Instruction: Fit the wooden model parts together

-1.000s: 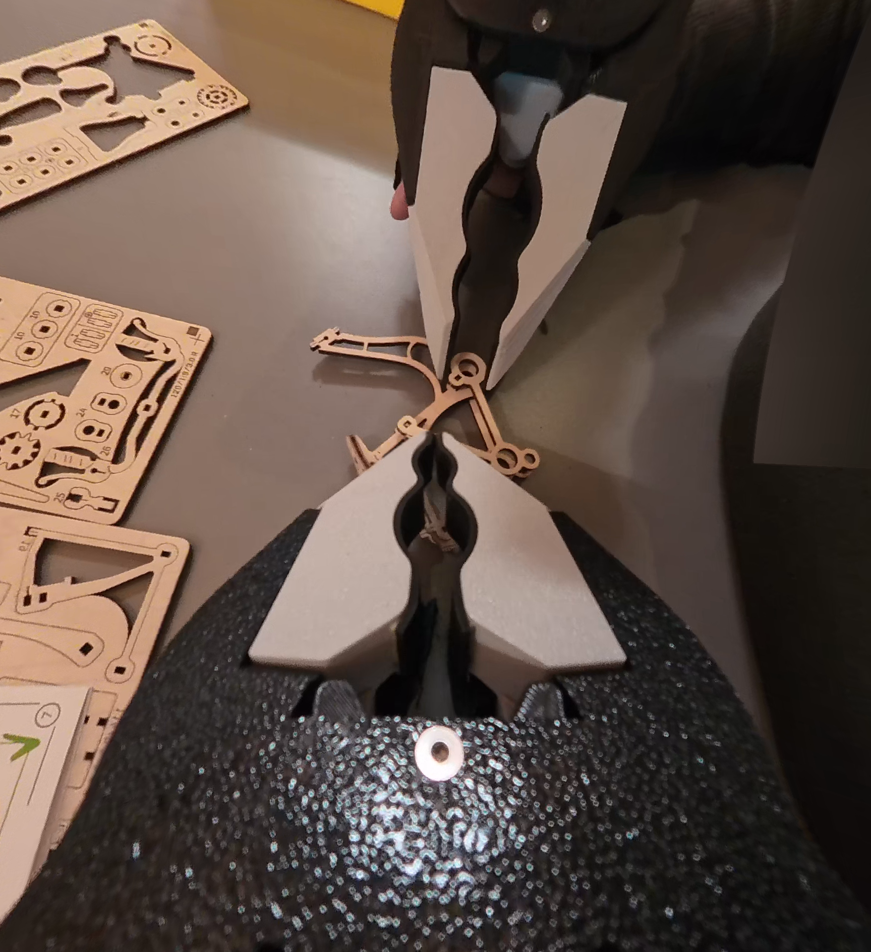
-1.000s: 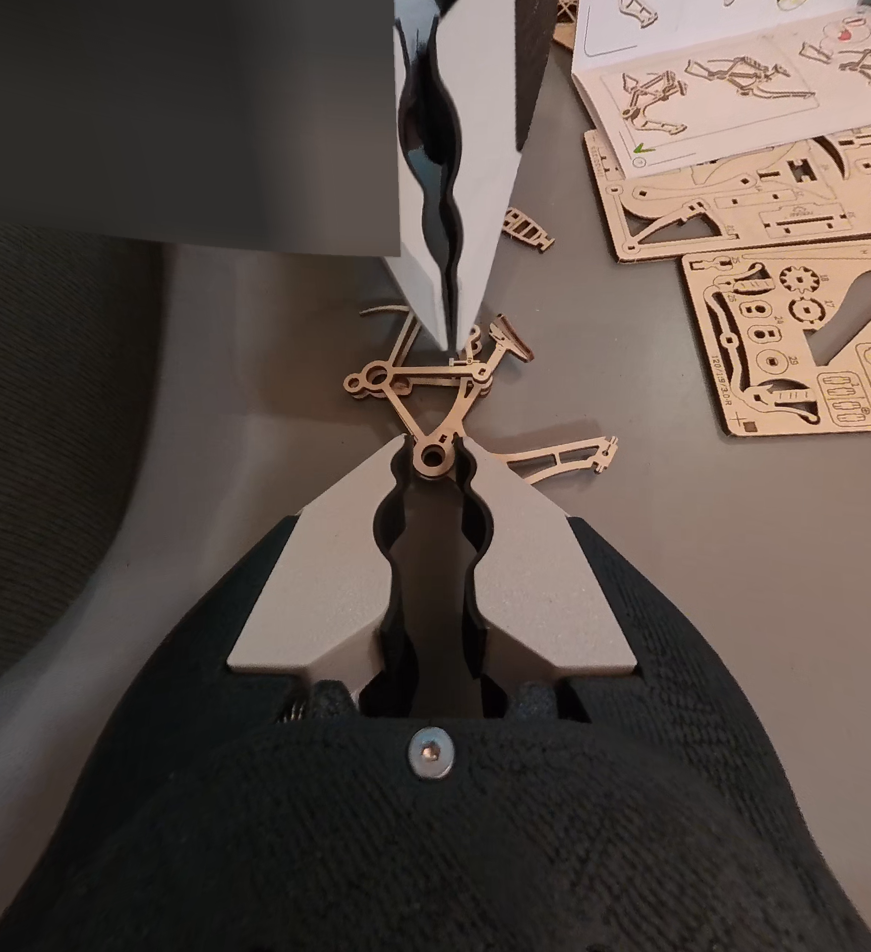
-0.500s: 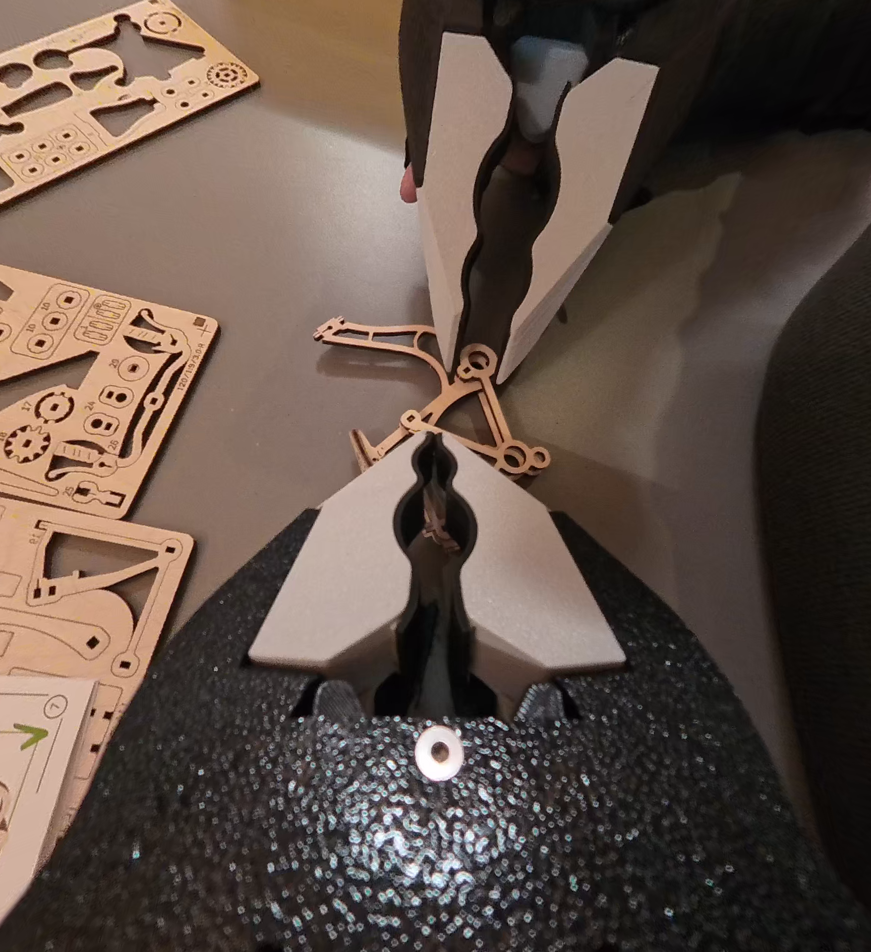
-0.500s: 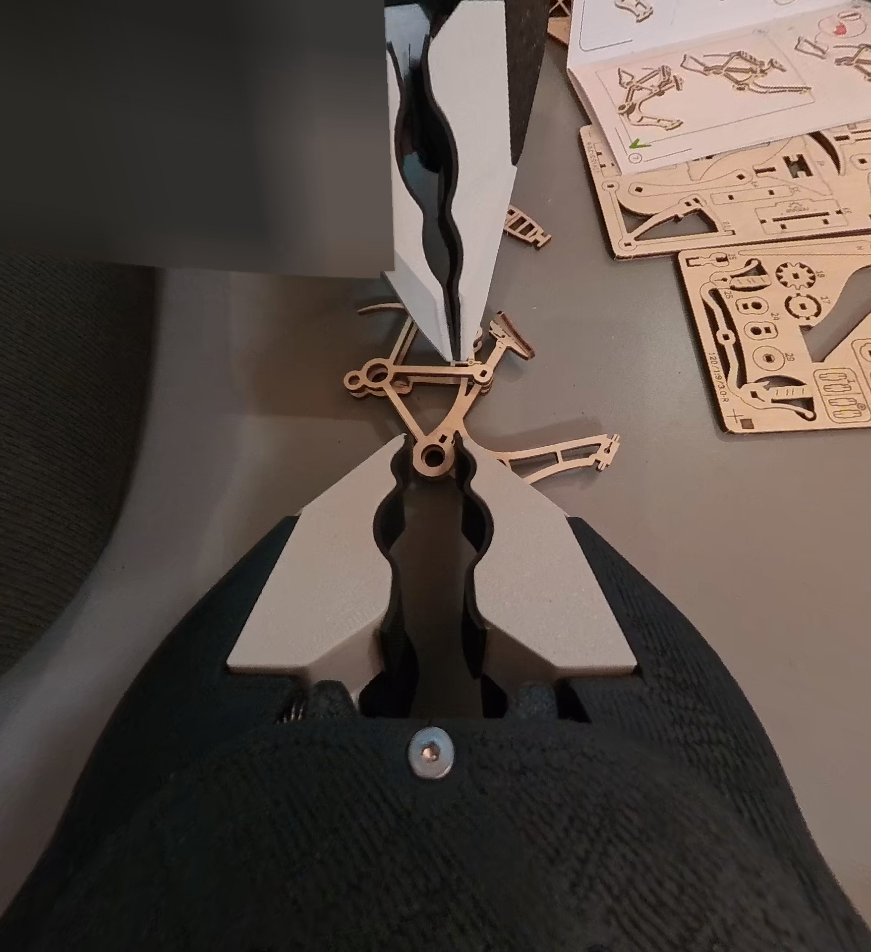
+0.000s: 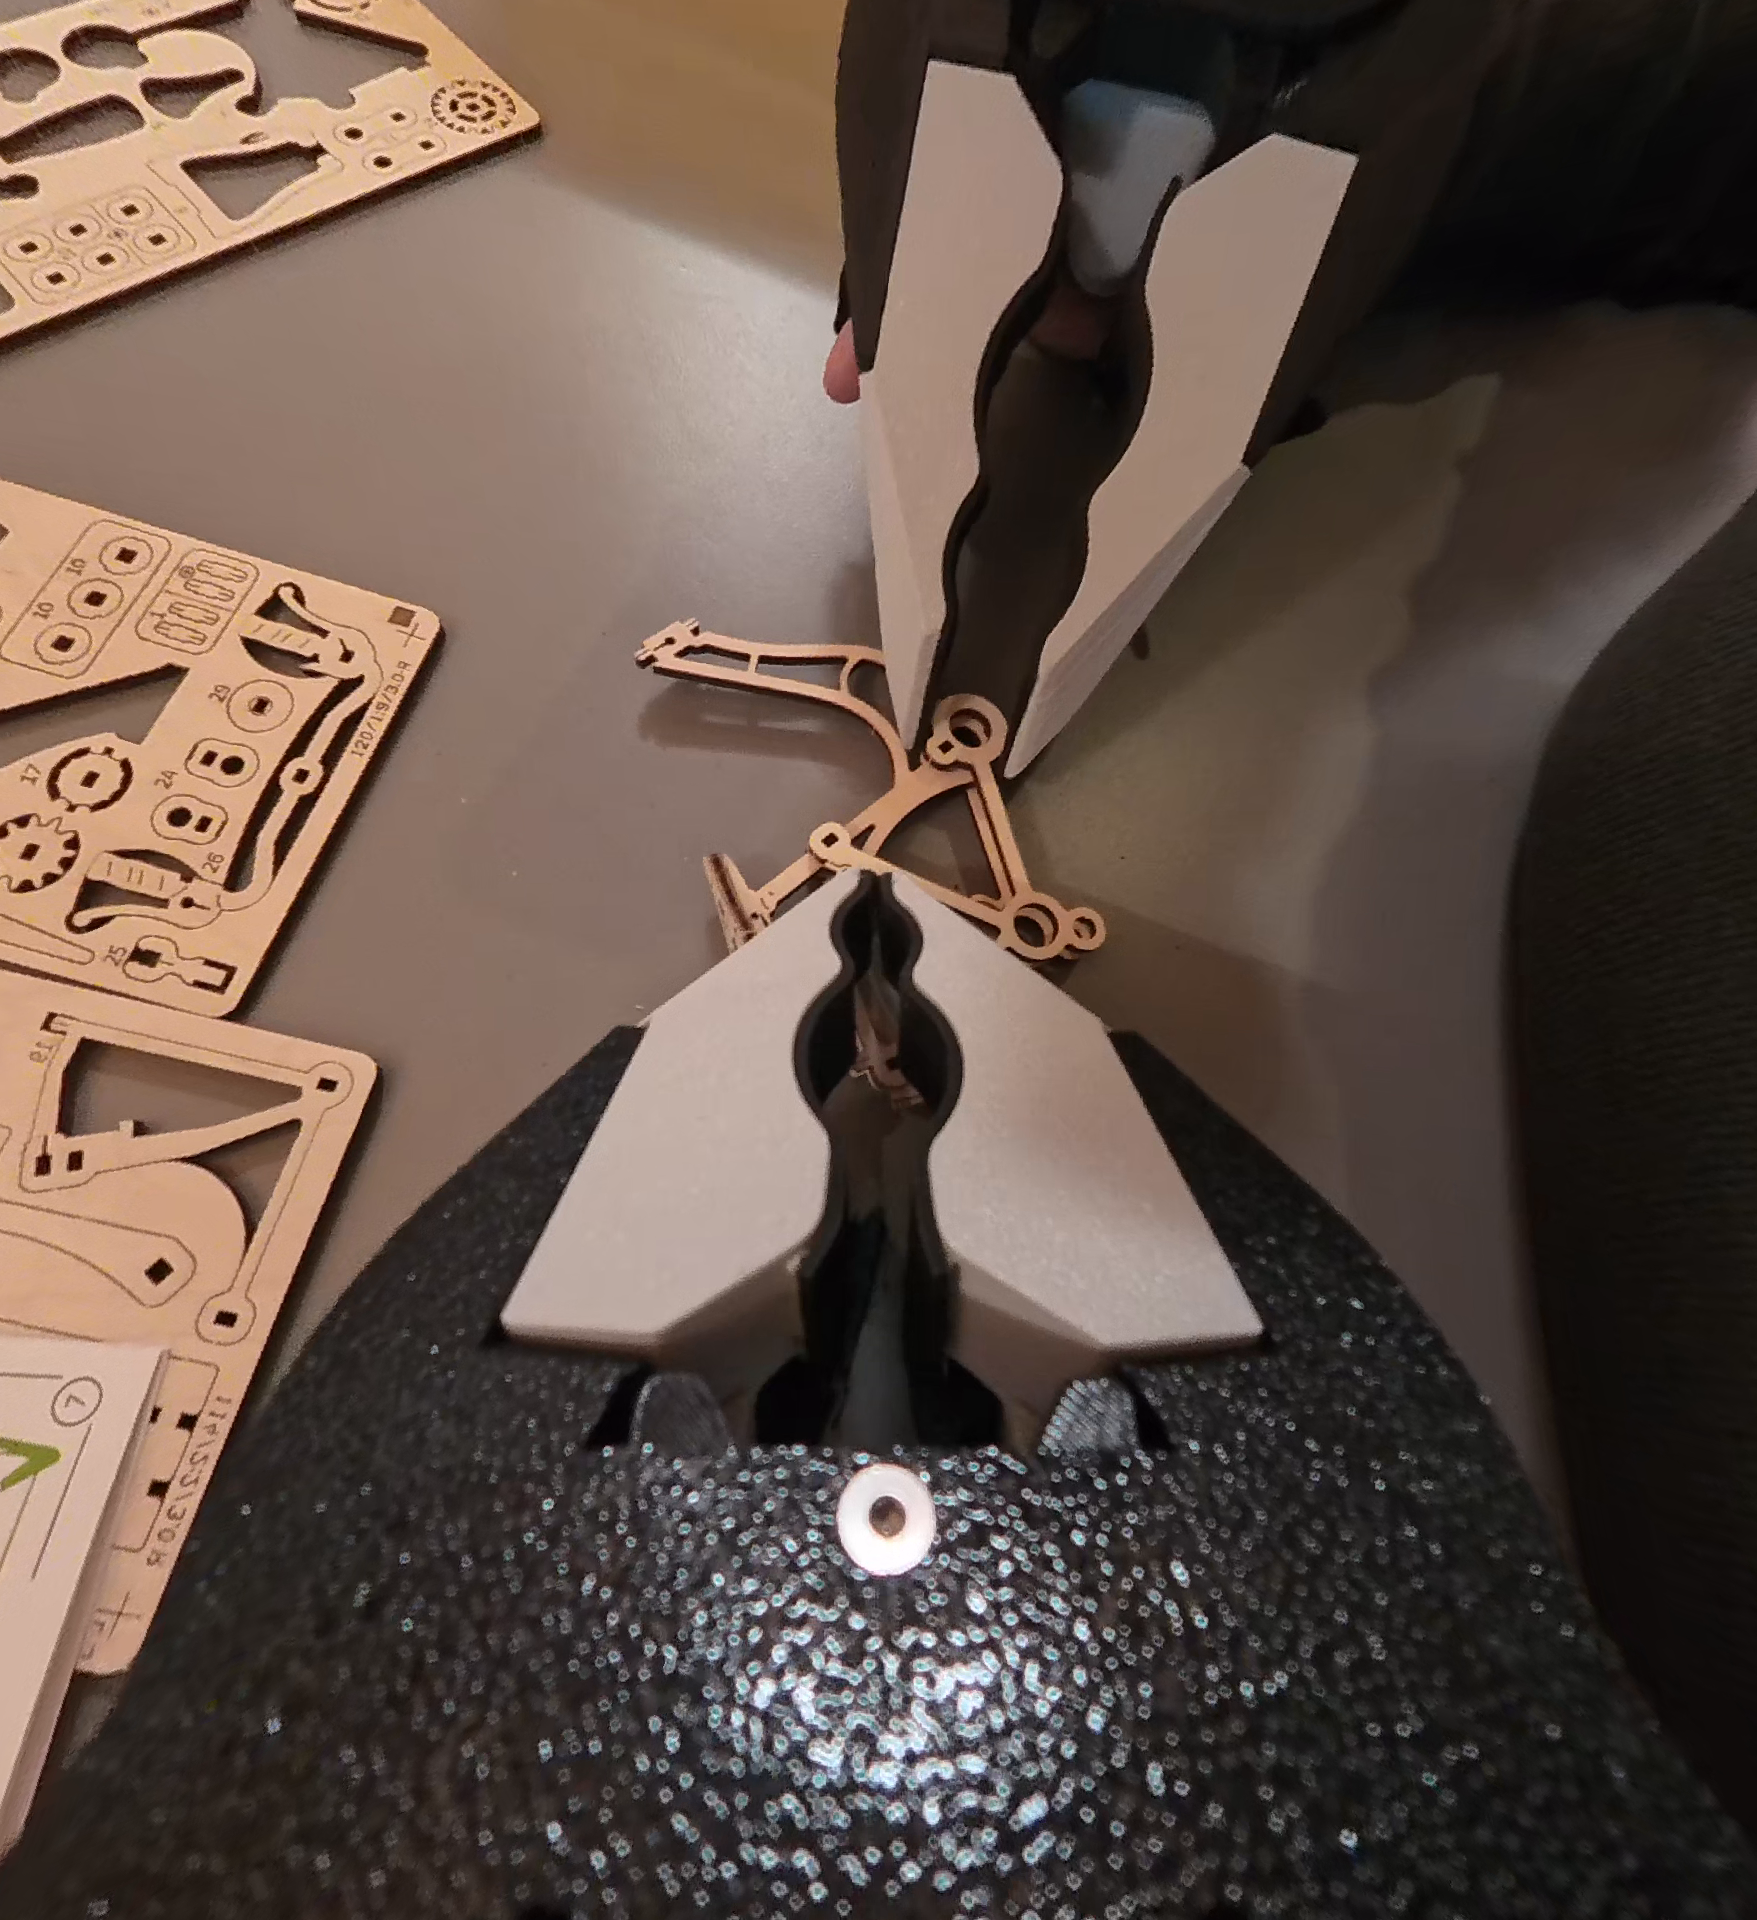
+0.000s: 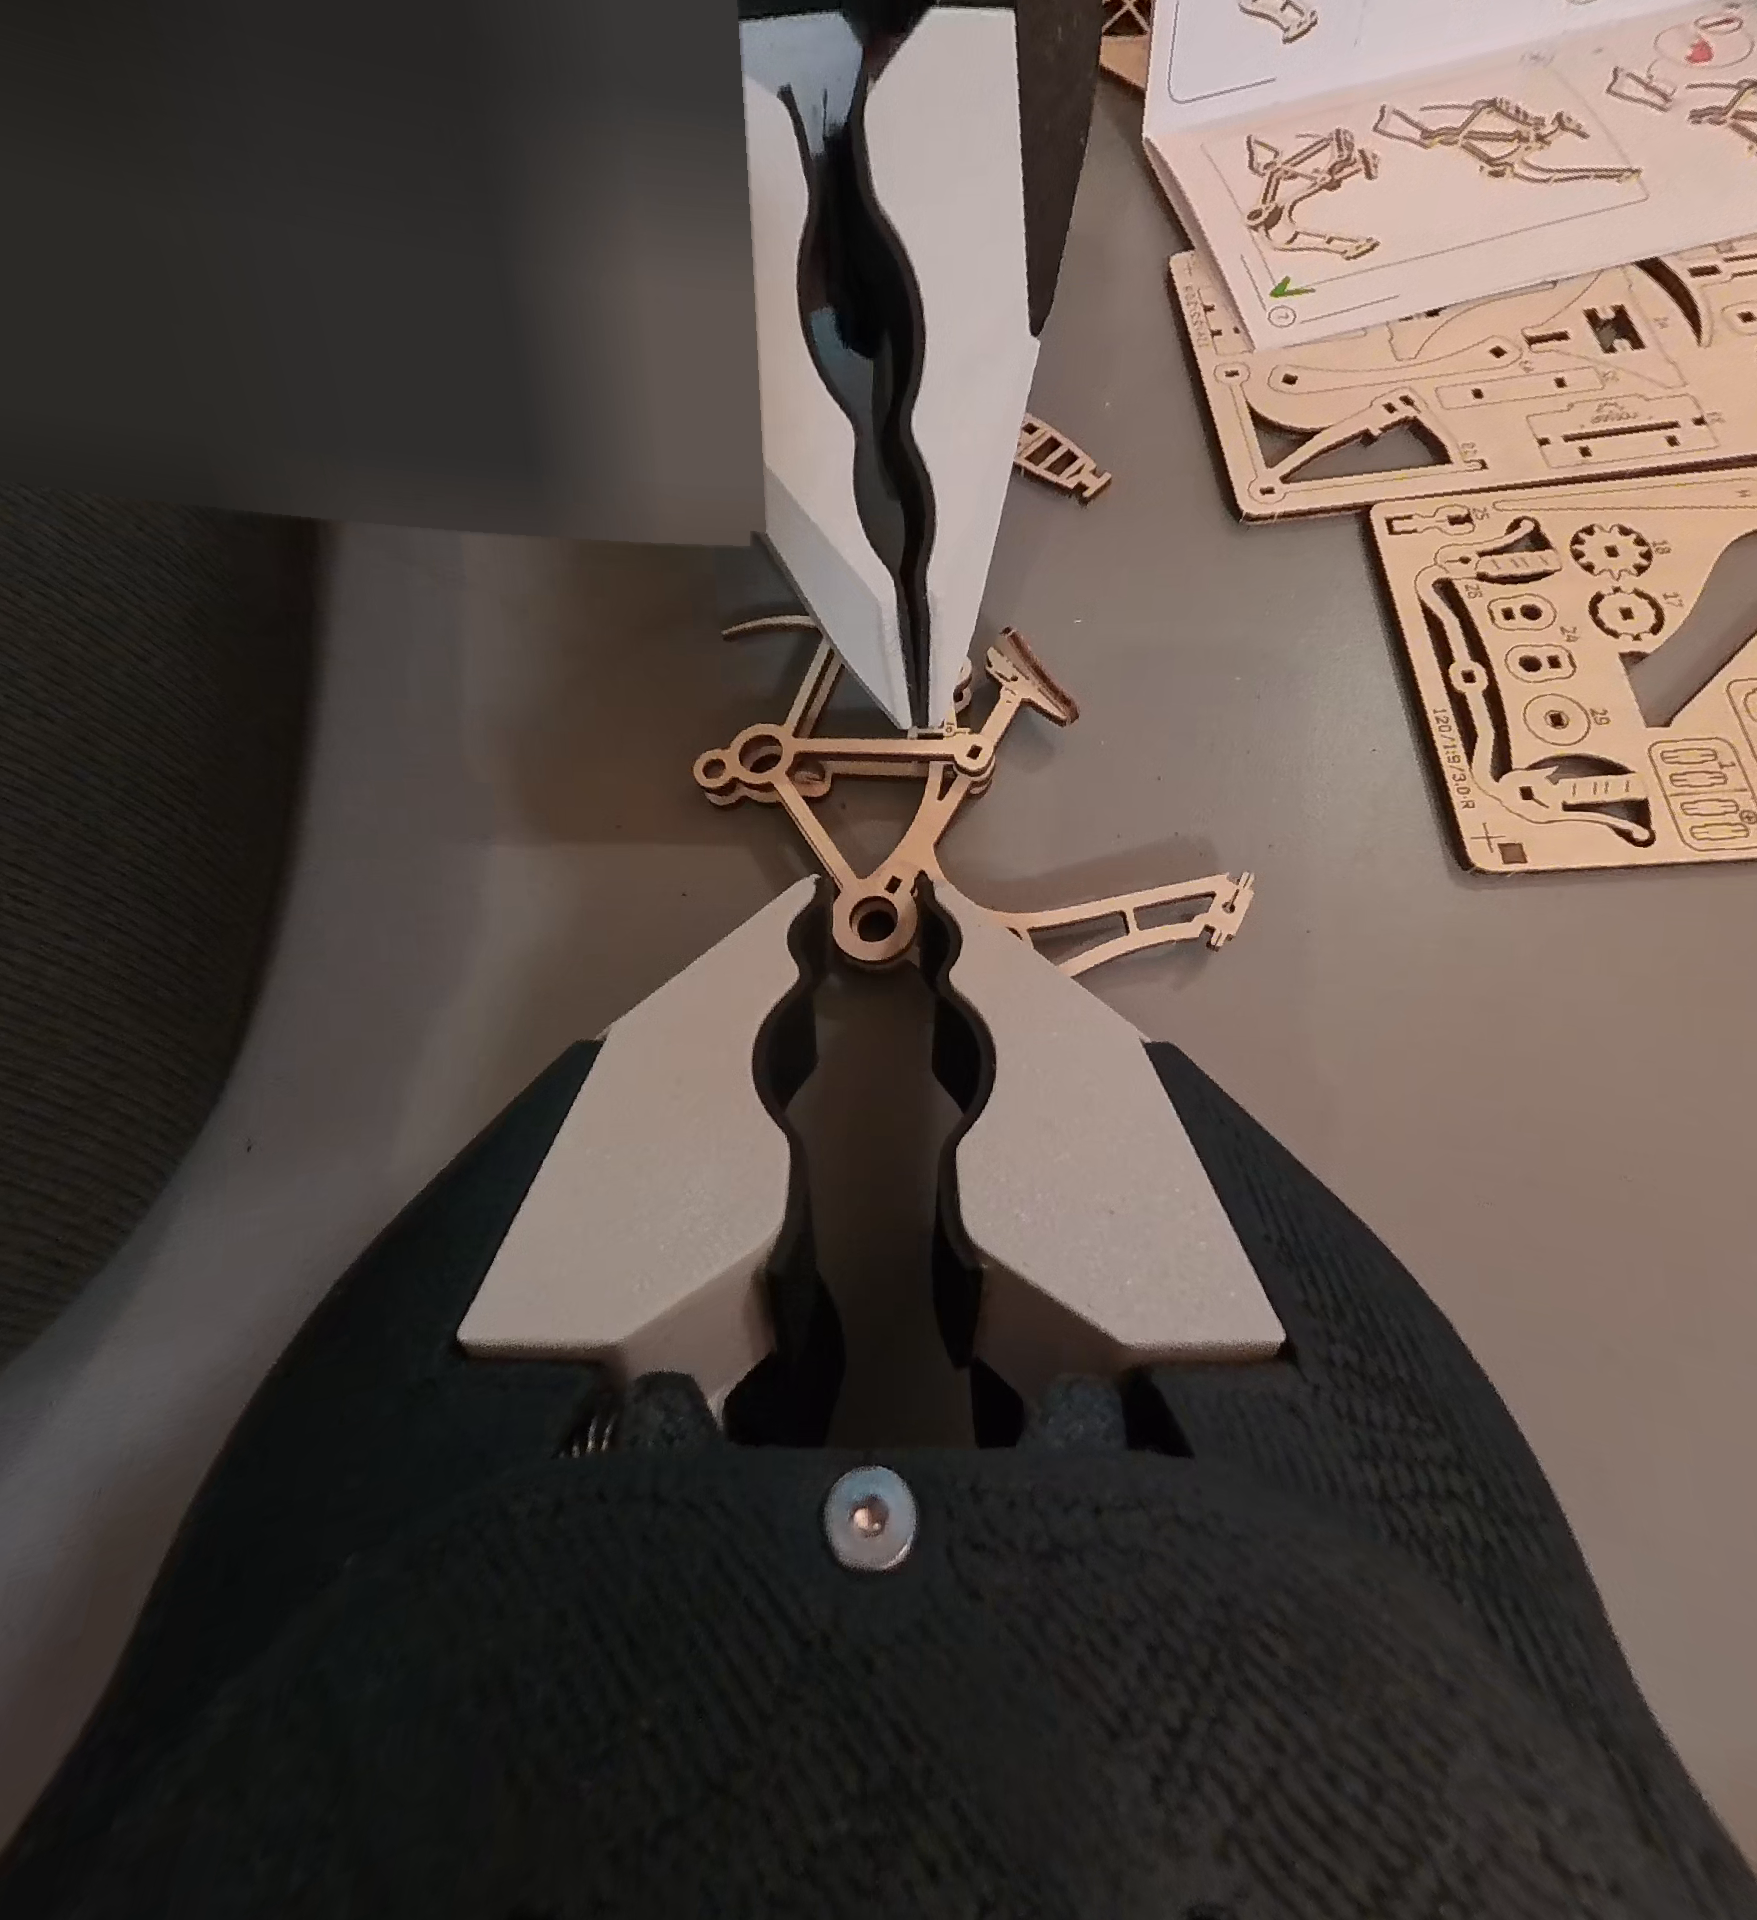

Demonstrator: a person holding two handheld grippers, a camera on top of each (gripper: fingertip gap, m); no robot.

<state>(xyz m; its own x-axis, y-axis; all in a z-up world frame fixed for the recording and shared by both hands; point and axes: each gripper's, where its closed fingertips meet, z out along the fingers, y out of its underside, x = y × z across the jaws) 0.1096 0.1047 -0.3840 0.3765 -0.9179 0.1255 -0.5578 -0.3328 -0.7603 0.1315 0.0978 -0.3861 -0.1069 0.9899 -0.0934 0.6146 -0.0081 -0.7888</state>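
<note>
A triangular wooden frame (image 6: 858,821) with ring ends lies flat on the grey table (image 6: 1269,1143). My right gripper (image 6: 874,914) is shut on the frame's near ring, one fingertip on each side. My left gripper (image 5: 879,883) is shut on a small wooden piece (image 5: 879,1039), which shows in the gap between its jaws. In the right wrist view the left gripper (image 6: 921,717) points down and its tips touch the frame's far bar. In the left wrist view the right gripper (image 5: 967,738) holds the frame (image 5: 967,831) by its far ring.
A curved wooden arm (image 6: 1134,925) and a small ladder-like part (image 6: 1061,468) lie loose beside the frame. Laser-cut sheets (image 5: 157,748) and an instruction booklet (image 6: 1476,156) lie to one side. Dark fabric (image 5: 1684,1039) borders the table's pale edge. Only a small space, under 4 cm, lies between the two pairs of fingers.
Almost nothing has changed. The left gripper has shifted very slightly over the frame. Both grips are unchanged.
</note>
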